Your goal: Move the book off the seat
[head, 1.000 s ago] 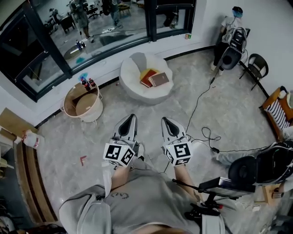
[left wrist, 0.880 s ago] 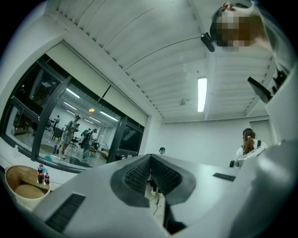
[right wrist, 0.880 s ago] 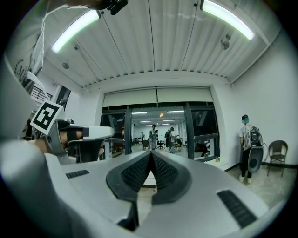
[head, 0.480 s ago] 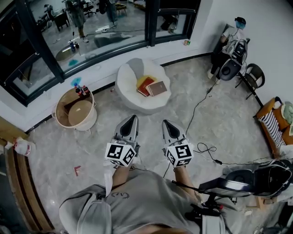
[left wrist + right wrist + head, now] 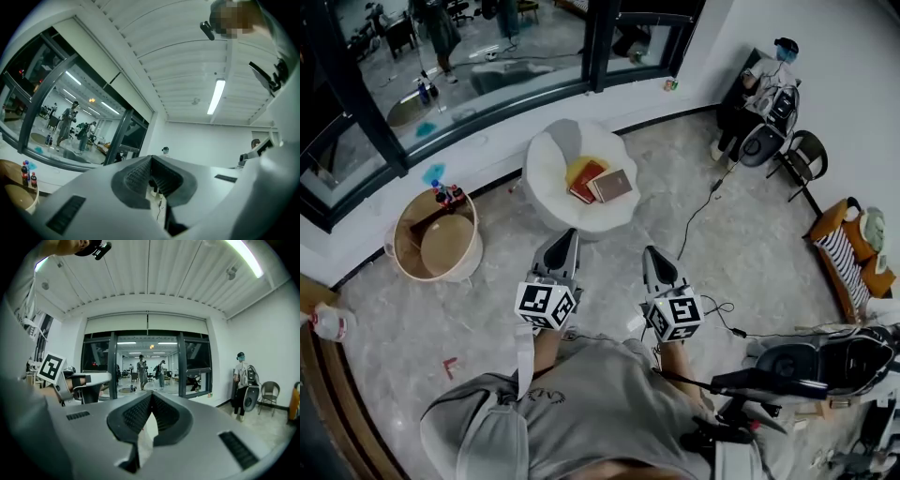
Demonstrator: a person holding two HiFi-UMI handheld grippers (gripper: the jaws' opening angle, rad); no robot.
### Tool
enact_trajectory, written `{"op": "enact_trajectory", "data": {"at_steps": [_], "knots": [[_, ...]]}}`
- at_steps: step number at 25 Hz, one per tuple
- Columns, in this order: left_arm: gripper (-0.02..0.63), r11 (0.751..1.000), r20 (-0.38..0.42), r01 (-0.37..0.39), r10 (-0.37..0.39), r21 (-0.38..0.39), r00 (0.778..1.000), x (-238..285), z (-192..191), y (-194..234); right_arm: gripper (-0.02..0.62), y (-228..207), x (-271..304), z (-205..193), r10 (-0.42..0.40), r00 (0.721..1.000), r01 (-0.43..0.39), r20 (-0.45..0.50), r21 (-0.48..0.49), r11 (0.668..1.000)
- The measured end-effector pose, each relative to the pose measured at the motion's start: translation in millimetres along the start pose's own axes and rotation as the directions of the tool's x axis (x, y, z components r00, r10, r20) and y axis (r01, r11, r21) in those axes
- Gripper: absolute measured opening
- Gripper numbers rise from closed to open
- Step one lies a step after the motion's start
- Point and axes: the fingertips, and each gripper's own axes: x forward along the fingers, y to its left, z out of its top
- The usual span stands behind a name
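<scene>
Seat point(image 5: 551, 161) sits lower and further left in the head view than a second ago, and so does the tub point(image 5: 405, 246). So I'm closing in on it, with both grippers carried level out in front.

Left gripper point(image 5: 568, 235): jaws fully together, nothing between them. Its own view only shows ceiling and window. Right gripper point(image 5: 650, 251): same, pads pressed shut, empty. Neither is near the seat yet, and there's open floor between the tips and its near rim.

Book point(image 5: 612, 185) is the brown one. It lies flat in the seat's hollow, right of centre, and overlaps the edge of a red book point(image 5: 584, 181). A yellow patch point(image 5: 578, 166) shows behind the red one. It could be a third book or a cushion, too small to tell.

Handling, as I judge it:
- Looks like a hardback: stiff, not heavy, and it should lift as one slab.
- Cover looks smooth, so a shallow pinch could slide off.
- Seat looks soft. Pressing down would sink the book rather than get a jaw under it.

Grip plan:
- Open one gripper wide.
- Come in low at the book's free right or near edge, away from the red book.
- Pinch across the thickness, deep enough to hold cover and pages together.
- The spine side is best if I can reach it, or the book fans open.
- Brown goes first since it's on top.
</scene>
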Motion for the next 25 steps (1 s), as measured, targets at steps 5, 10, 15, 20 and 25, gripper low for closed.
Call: {"op": "enact_trajectory", "data": {"at_steps": [5,10,15,20,25], "knots": [[0.009,0.998,-0.016,0.058,-0.058,0.003,0.998,38.8,-2.8,12.7,0.014,-15.6,22.9,-3.0,-0.044,0.999,0.044,-0.021,0.001,0.999],[0.009,0.999,-0.039,0.049,-0.05,-0.011,0.998,69.7,-12.3,29.2,0.014,-38.1,58.1,-7.3,-0.047,0.999,0.048,-0.02,0.029,0.998],[0.009,1.0,-0.035,-0.006,0.006,0.0,0.999,101.0,-17.1,54.6,0.014,-59.3,133.1,-2.5,0.027,0.999,-0.028,0.02,0.049,0.998],[0.009,0.994,-0.055,-0.111,0.112,0.017,0.992,165.1,-26.7,94.1,0.014,-86.3,233.8,5.1,0.181,0.982,-0.184,0.049,0.068,0.981],[0.009,0.955,-0.016,-0.29,0.291,0.066,0.957,244.6,-9.4,145.8,0.014,-121.4,343.0,35.6,0.363,0.928,-0.367,0.086,0.041,0.929]]}}
